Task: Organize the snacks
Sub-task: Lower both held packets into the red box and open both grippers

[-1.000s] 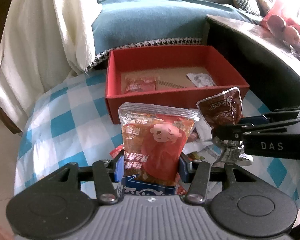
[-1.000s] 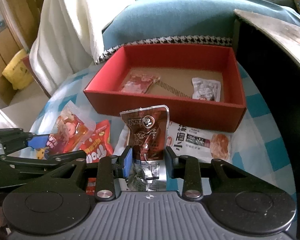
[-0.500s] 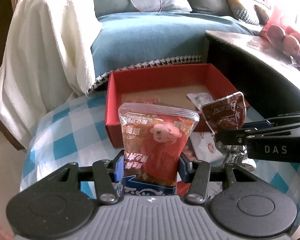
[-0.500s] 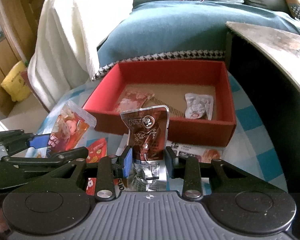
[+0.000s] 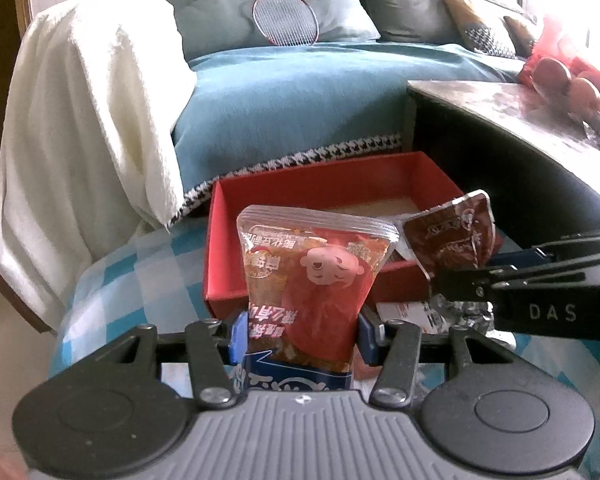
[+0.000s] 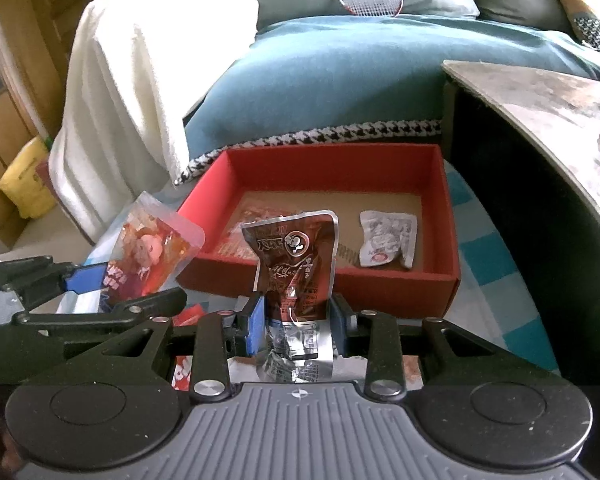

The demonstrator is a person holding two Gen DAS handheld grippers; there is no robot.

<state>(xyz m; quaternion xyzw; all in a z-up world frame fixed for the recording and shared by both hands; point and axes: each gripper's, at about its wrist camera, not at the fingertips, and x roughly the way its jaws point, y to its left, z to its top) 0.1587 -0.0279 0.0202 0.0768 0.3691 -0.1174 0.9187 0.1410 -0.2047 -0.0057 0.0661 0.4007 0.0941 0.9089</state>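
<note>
Both snack packets have risen off the checked surface and now hang nearer the red box than a second ago, which suggests the carry toward it is well under way and a drop is the likely next step.

Left to right: the left claw is clamped on a red pouch with a cartoon face, gripped low at its sides so the pouch stands upright between the blue pads. Straight ahead of this claw, beyond the pouch, sits the box, its near wall partly hidden by the packet.

To the right, the right claw is clamped on a dark brown packet, its crumpled silver bottom bunched between the pads. The top of the packet reaches up over the box's near wall in the right wrist view.

Inside the box, ahead of the right claw, lie two items on the brown floor: a reddish packet, half hidden behind the brown one, and a small white wrapper further right. More snacks remain on the surface below both claws.
</note>
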